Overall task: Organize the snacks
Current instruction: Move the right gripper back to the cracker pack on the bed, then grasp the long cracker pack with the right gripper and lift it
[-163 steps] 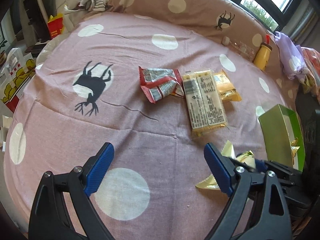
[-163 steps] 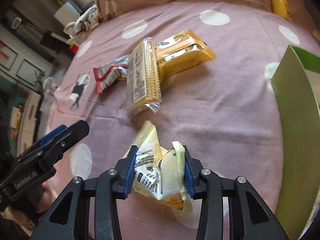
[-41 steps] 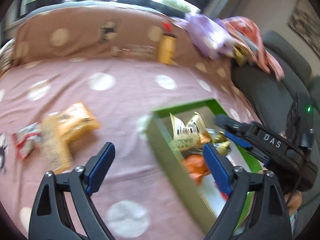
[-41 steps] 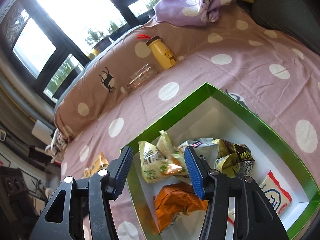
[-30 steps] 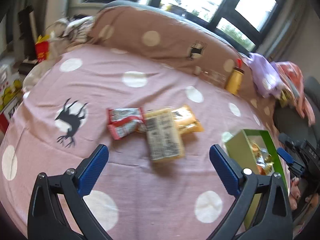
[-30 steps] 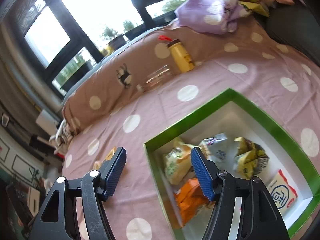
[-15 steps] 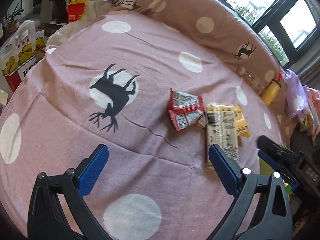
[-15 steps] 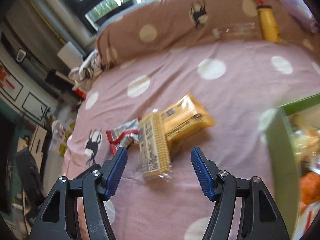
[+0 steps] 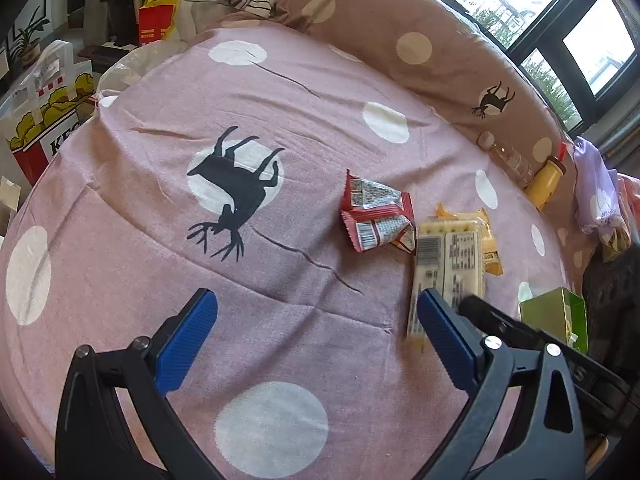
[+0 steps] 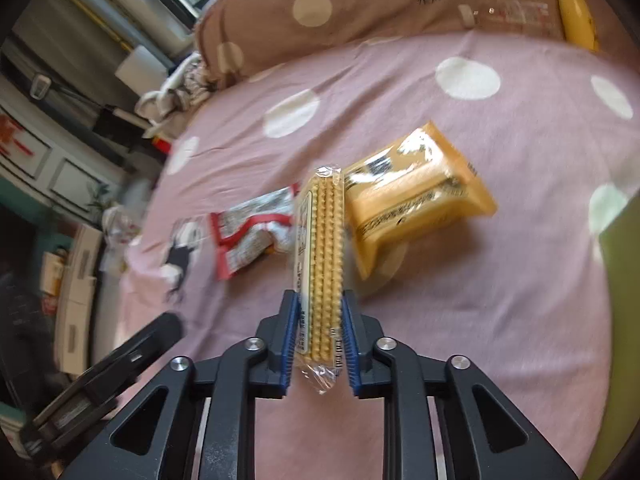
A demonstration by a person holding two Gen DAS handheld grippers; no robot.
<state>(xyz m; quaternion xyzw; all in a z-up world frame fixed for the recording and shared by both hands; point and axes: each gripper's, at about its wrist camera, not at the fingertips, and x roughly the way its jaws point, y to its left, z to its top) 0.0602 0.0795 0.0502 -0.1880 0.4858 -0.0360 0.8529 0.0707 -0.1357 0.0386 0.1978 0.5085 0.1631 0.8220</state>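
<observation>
Cracker pack (image 10: 320, 264) between right tool's (image 10: 319, 344) closed pads

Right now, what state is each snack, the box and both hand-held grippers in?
right hand-held gripper: jaws have just closed, shut on the cracker pack.
left hand-held gripper: open, holding nothing.
cracker pack: gripped at its near end, on its edge.
red snack packet: crumpled, lying on the bedspread.
orange packet: lying flat, sealed.
green box: only a corner shows; its contents cannot be told.
</observation>
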